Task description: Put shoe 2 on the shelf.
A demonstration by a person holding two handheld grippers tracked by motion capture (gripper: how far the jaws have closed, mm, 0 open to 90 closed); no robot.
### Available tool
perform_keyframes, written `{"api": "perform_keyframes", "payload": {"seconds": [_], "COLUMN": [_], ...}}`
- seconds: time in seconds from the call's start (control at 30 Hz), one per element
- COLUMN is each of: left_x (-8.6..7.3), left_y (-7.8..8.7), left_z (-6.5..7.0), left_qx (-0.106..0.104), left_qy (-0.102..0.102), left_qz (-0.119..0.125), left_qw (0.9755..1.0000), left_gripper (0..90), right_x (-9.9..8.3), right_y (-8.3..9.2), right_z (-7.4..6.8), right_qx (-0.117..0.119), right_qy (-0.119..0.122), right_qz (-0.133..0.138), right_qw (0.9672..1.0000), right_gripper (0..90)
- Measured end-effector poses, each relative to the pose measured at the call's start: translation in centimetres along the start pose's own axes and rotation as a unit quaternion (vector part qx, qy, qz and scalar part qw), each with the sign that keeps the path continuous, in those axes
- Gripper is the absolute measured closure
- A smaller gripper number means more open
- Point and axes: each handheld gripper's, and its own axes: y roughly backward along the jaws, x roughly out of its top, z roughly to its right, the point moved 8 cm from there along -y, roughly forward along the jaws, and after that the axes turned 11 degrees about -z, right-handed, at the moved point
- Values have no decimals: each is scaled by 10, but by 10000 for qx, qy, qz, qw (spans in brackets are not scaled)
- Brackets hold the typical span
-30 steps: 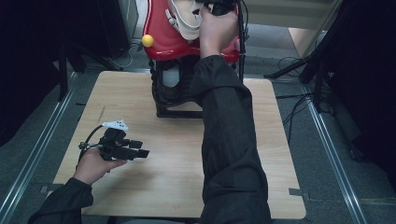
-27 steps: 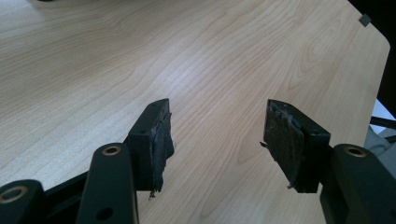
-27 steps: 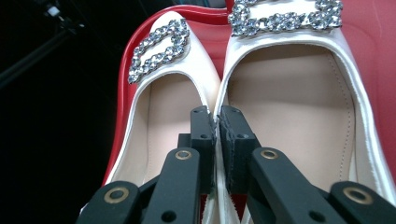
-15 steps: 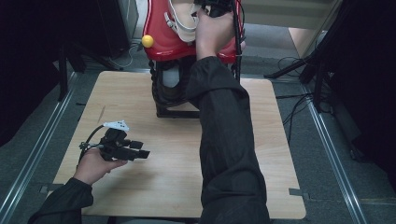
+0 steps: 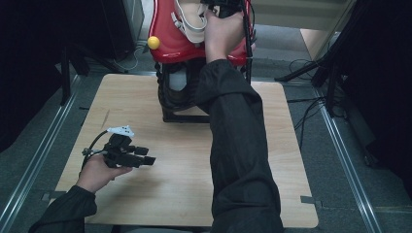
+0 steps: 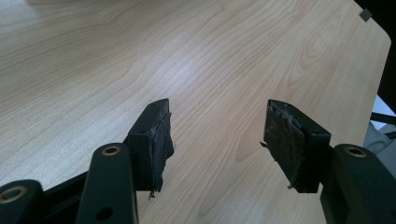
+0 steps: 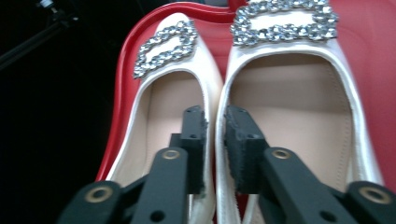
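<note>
Straddling the touching inner walls of two white shoes, my right gripper (image 7: 215, 140) had its jaws drawn narrow, one jaw down inside the left shoe (image 7: 163, 98) and the other inside the right shoe (image 7: 299, 107). Both inner rims ran up through the slim gap between the pads, so I judged the pair pinched together, though I couldn't tell how firmly. The shoes' long axis ran straight away from my jaws, heels nearest, toes and sparkly buckles (image 7: 285, 21) farthest. They lay side by side on a red tray (image 7: 122, 84), which sat raised on a dark stand (image 5: 177, 97) at the far edge of the wooden table (image 5: 184, 194). From above, my right hand (image 5: 221, 34) was stretched out over that tray, with a small yellow ball (image 5: 153, 42) at its left rim. So any lift would probably need to go up and back toward me, along the shoe length.

My left gripper (image 6: 217, 140) was well away from the shoes, low over bare tabletop at the near left, jaws wide apart with nothing between them. My left hand (image 5: 97, 172) held it pointing right across the table. Right hand was clearly the nearer one.
</note>
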Motion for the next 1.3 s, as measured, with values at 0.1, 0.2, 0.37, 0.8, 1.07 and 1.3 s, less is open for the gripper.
{"api": "perform_keyframes", "payload": {"seconds": [0.1, 0.2, 0.37, 0.8, 1.07, 1.3], "left_x": [0, 0, 1, 2, 4, 4], "left_y": [-1, -2, -3, -5, -9, -9], "left_z": [1, 1, 1, 3, 6, 4], "left_qx": [-13, -20, -5, -20, -19, -13], "left_qy": [-20, -6, -10, -49, -113, -114], "left_qz": [-27, -22, -25, -44, -107, -123], "left_qw": [10000, 10000, 10000, 10000, 9999, 9999], "left_gripper": [416, 415, 415, 415, 414, 414], "right_x": [-2, -3, -3, 0, 1, -1], "right_y": [-2, -2, 0, 18, 36, 51], "right_z": [-2, -3, -5, -6, 5, 18], "right_qx": [87, 88, 133, 339, 347, 324], "right_qy": [111, 209, 321, 465, 565, 726], "right_qz": [-71, -118, -133, -172, -268, -308], "right_qw": [9999, 9997, 9993, 9982, 9974, 9964], "right_gripper": [699, 651, 603, 481, 467, 445]}}
